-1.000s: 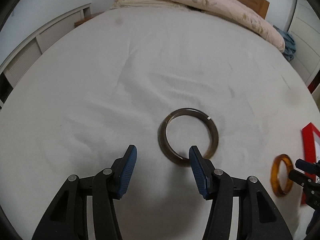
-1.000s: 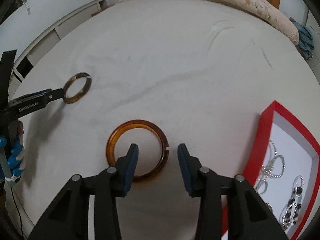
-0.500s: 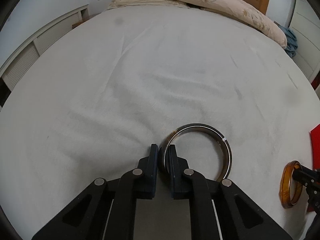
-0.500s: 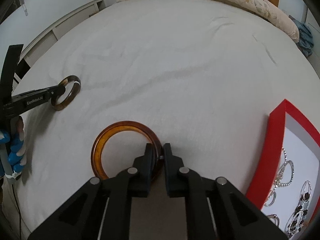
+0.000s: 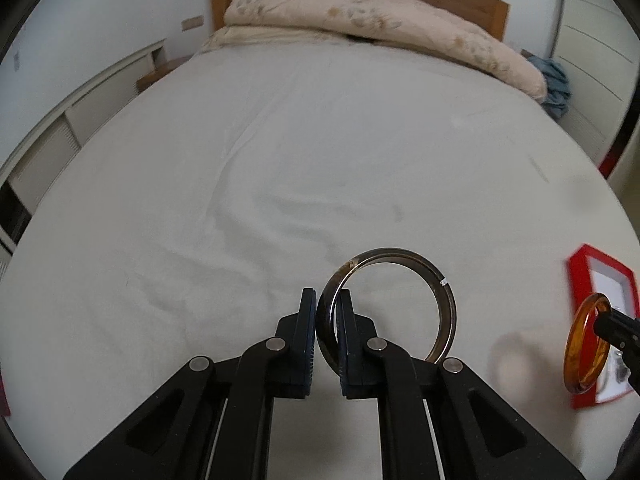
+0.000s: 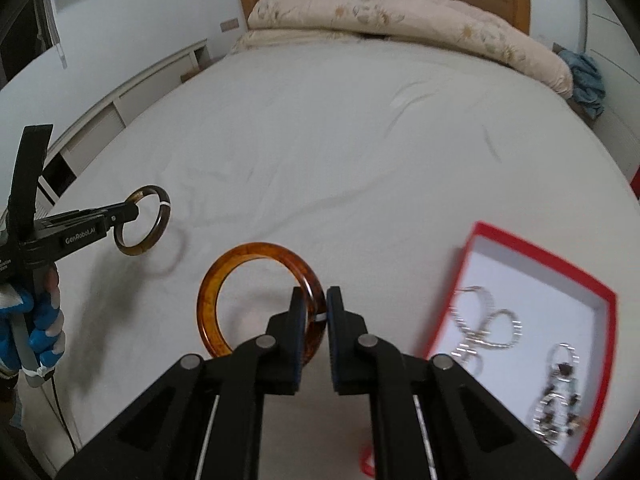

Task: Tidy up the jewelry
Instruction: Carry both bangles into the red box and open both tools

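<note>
My left gripper (image 5: 327, 304) is shut on the rim of a dark brown bangle (image 5: 442, 320) and holds it above the white bed sheet; the bangle also shows in the right wrist view (image 6: 158, 228), with its shadow on the sheet. My right gripper (image 6: 316, 304) is shut on an amber bangle (image 6: 224, 276), also lifted; it shows in the left wrist view (image 5: 580, 348). A red jewelry box (image 6: 532, 256) with a white lining lies on the bed to the right, holding several silver and beaded pieces (image 6: 480, 320).
The white bed sheet (image 5: 320, 160) fills both views. A folded cream quilt (image 5: 380, 20) lies at the wooden headboard. A blue cloth (image 6: 586, 76) sits at the far right. White cabinets (image 5: 60, 128) run along the left.
Both grippers closed on their bangles, the left on the dark one and the right on the amber one, and lifted them off the sheet. The red box has come further into both views.
</note>
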Available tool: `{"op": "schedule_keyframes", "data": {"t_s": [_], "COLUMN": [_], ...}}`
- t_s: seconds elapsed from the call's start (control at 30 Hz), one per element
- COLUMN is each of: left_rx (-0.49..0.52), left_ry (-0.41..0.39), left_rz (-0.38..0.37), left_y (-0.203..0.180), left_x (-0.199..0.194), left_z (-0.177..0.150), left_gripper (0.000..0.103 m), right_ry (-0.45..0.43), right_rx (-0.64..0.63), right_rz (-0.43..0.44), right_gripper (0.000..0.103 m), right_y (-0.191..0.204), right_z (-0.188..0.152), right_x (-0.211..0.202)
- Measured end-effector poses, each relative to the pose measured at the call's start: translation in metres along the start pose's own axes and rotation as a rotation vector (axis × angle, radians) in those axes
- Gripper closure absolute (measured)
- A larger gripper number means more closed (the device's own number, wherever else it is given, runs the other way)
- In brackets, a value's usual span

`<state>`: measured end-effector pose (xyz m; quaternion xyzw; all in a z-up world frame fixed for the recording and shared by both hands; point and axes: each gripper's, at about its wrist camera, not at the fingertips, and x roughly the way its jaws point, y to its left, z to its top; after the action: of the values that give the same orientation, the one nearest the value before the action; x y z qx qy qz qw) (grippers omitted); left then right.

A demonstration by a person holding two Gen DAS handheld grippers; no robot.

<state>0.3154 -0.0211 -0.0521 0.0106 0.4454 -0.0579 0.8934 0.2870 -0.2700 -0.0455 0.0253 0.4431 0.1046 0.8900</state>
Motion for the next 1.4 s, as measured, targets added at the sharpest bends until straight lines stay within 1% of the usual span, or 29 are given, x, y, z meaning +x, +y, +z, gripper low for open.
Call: {"op": "schedule_keyframes", "data": {"t_s": [0.13, 0.27, 0.43, 0.6, 0.77, 0.87, 1.0, 1.13, 1.33, 1.4], "left_rx": [0.058, 0.113, 0.175, 0.247, 0.342, 0.384, 0.434, 0.465, 0.455, 0.455], "left_ry": [-0.024, -0.032, -0.024, -0.005, 0.012, 0.029, 0.046, 0.066, 0.106, 0.111], "left_rz": [-0.048, -0.105, -0.170, -0.208, -0.212, -0.219, -0.208, -0.193, -0.191, -0.193], "left_y": [-0.040, -0.083, -0.144, -0.201, -0.252, -0.276, -0.296, -0.303, -0.303, -0.310], "left_x": [-0.018, -0.025, -0.025, -0.013, 0.004, 0.014, 0.028, 0.041, 0.057, 0.062], "left_z": [0.005, 0.009, 0.009, 0.003, -0.008, -0.018, -0.023, -0.025, -0.026, -0.025], "left_gripper": [0.094, 0.094, 0.094, 0.094, 0.094, 0.094, 0.094, 0.094, 0.093, 0.093], "right_ry": [-0.032, -0.054, -0.063, -0.055, -0.012, 0.019, 0.049, 0.070, 0.105, 0.119], "right_rx": [0.018, 0.047, 0.105, 0.154, 0.189, 0.186, 0.164, 0.160, 0.144, 0.140], "right_rz": [-0.034, -0.092, -0.181, -0.242, -0.269, -0.275, -0.286, -0.293, -0.294, -0.295], "right_gripper": [0.094, 0.094, 0.094, 0.094, 0.094, 0.094, 0.094, 0.094, 0.093, 0.093], "right_y": [-0.022, -0.053, -0.111, -0.157, -0.195, -0.208, -0.208, -0.212, -0.215, -0.215], "right_z": [-0.003, -0.008, -0.017, -0.023, -0.030, -0.033, -0.042, -0.046, -0.049, -0.051], "right_x": [-0.033, -0.060, -0.086, -0.087, -0.064, -0.050, -0.036, -0.027, -0.018, -0.015]}}
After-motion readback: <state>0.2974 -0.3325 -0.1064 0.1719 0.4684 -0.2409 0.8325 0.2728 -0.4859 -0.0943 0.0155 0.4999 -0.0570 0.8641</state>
